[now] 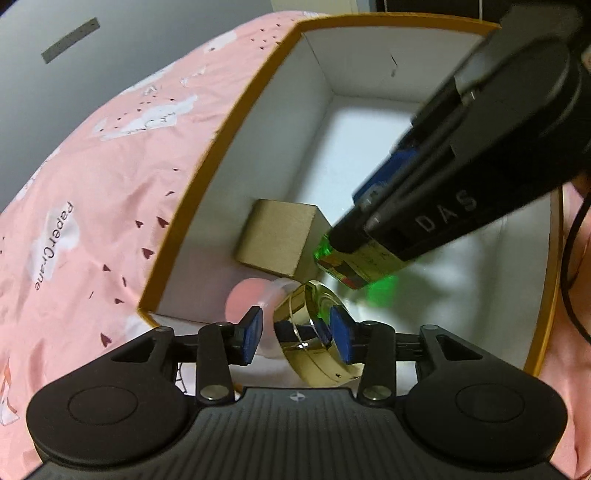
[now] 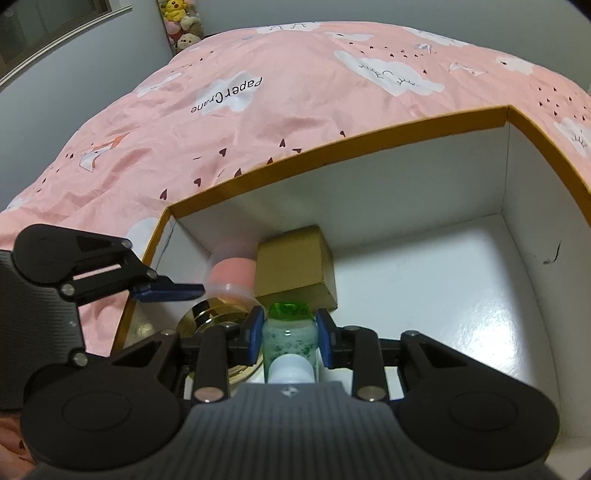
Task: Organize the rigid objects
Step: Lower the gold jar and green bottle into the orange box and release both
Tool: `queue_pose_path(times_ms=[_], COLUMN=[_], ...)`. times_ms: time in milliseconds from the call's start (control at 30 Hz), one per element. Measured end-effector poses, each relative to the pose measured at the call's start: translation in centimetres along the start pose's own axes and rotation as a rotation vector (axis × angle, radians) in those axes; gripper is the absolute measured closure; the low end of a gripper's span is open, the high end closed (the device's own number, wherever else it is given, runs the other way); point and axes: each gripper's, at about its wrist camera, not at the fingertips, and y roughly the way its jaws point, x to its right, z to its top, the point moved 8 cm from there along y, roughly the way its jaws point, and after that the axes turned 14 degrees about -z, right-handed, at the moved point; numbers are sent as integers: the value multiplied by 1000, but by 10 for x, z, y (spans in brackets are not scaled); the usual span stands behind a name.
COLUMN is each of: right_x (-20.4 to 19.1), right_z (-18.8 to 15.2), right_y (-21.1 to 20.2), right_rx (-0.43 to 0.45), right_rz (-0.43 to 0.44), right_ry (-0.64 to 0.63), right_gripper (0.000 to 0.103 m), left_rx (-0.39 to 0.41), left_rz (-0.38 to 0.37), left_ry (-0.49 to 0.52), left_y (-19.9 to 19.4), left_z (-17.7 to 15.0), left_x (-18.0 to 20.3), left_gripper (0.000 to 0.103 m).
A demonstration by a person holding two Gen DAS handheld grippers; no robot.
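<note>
A white-lined box with an orange rim (image 1: 236, 122) (image 2: 332, 147) lies on the pink bedspread. In its near corner stand a gold cube box (image 1: 280, 236) (image 2: 295, 262), a pink-lidded clear jar (image 1: 247, 299) (image 2: 231, 275) and a round gold tin (image 1: 310, 332) (image 2: 207, 317). My left gripper (image 1: 295, 334) is open, its jaws around the gold tin but apart from it on the left. My right gripper (image 2: 290, 334) is shut on a green bottle (image 2: 290, 332) (image 1: 347, 266) with a white cap, held just above the box floor beside the cube.
The pink cloud-print bedspread (image 1: 92, 184) (image 2: 258, 129) surrounds the box. The box floor (image 2: 443, 295) is bare white to the right. Plush toys (image 2: 183, 26) sit by the far wall. A black cable (image 1: 572, 258) hangs at the right.
</note>
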Motion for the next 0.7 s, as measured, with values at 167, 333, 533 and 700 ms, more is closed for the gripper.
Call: queue_pose_path(times_ms=[167,333,533,700], right_x=[-10,-18,-21,-26], right_z=[-6,-12,-14,-2], right_y=[-1,-1,0,-14], right_rx=[-20,-50,-36,1], right_rz=[17,19,-28,26], right_ry=[-14,-41,-74,-28], right_gripper=[73,73,73,73], left_rx=[28,136,219,270], left_rz=[39,23,9,18], left_ry=[-57,-185,-372,-517], left_y=[-15,-44,-68,-87], left_z=[-5,-9,-21,-40], left_x=[-14,-23,-33,-47], left_gripper=[54,56,56,56])
